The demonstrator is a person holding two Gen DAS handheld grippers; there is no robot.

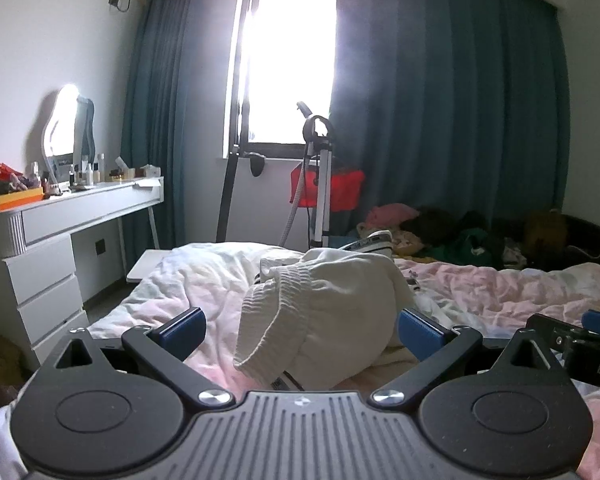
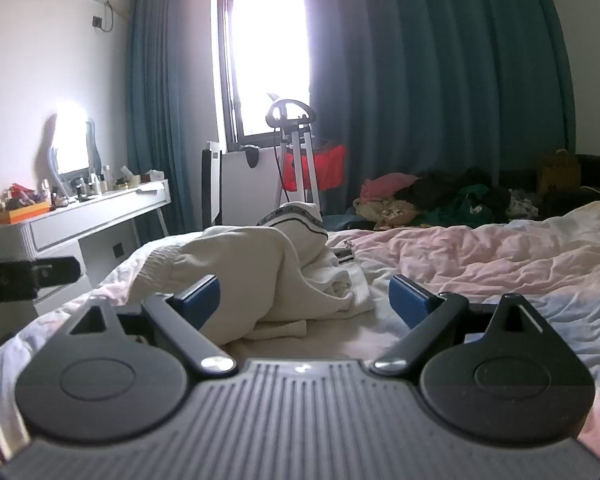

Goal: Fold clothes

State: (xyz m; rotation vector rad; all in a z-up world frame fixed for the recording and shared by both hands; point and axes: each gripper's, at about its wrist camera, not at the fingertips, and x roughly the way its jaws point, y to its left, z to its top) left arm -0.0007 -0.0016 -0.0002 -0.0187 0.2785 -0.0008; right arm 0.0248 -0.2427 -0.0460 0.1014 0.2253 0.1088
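A crumpled white garment (image 1: pixel 332 312) with ribbed cuffs lies in a heap on the pink-and-white bed sheet (image 1: pixel 500 292). My left gripper (image 1: pixel 300 332) is open, its blue pads on either side of the near part of the heap, not closed on it. In the right wrist view the same garment (image 2: pixel 260 272) lies ahead and slightly left. My right gripper (image 2: pixel 304 300) is open and empty, low over the sheet (image 2: pixel 480 264), with the garment's edge between its jaws. The right gripper's body also shows at the right edge of the left wrist view (image 1: pixel 580 344).
A white dressing table (image 1: pixel 60 216) with a mirror and bottles stands left of the bed. A garment steamer stand (image 1: pixel 320 176) and red bag stand by the window. A pile of mixed clothes (image 2: pixel 440 200) lies at the far side. Blue curtains hang behind.
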